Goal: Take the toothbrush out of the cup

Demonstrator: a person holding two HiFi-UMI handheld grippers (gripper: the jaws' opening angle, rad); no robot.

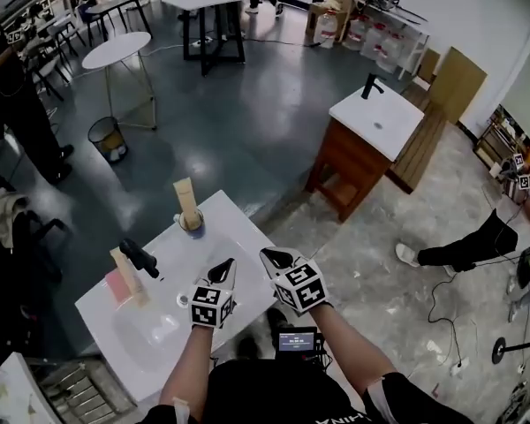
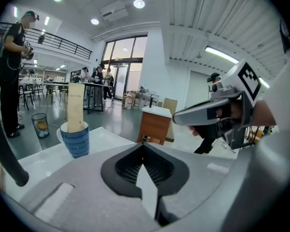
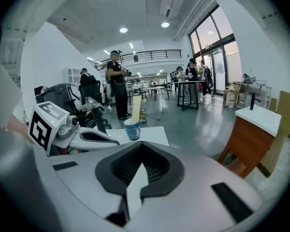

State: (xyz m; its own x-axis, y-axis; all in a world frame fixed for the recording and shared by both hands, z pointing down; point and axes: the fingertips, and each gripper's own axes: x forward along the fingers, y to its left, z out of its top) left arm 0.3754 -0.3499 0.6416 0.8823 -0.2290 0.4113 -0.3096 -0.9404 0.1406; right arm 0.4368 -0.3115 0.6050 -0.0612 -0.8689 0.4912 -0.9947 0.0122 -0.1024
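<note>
Left tool (image 1: 223,272): matte grey moulded shell tapering to a point, with black ribbed lining in a leaf-shaped recess at the jaws and pale rectangular inlays on its upper faces. Its rear carries a white cube (image 1: 212,306) printed with black square markers. Right tool (image 1: 278,259): same grey shell and black ribbed recess, with black rectangular strips set into the upper faces. It has a matching white marker cube (image 1: 300,287); seen side-on from the left gripper view, black mechanism parts sit beneath the grey jaw shell. Person: black top (image 1: 265,397) with white lettering cut off at the frame edge. Black short sleeve (image 1: 405,400) with a pale band at the hem; forearms uncovered.
</note>
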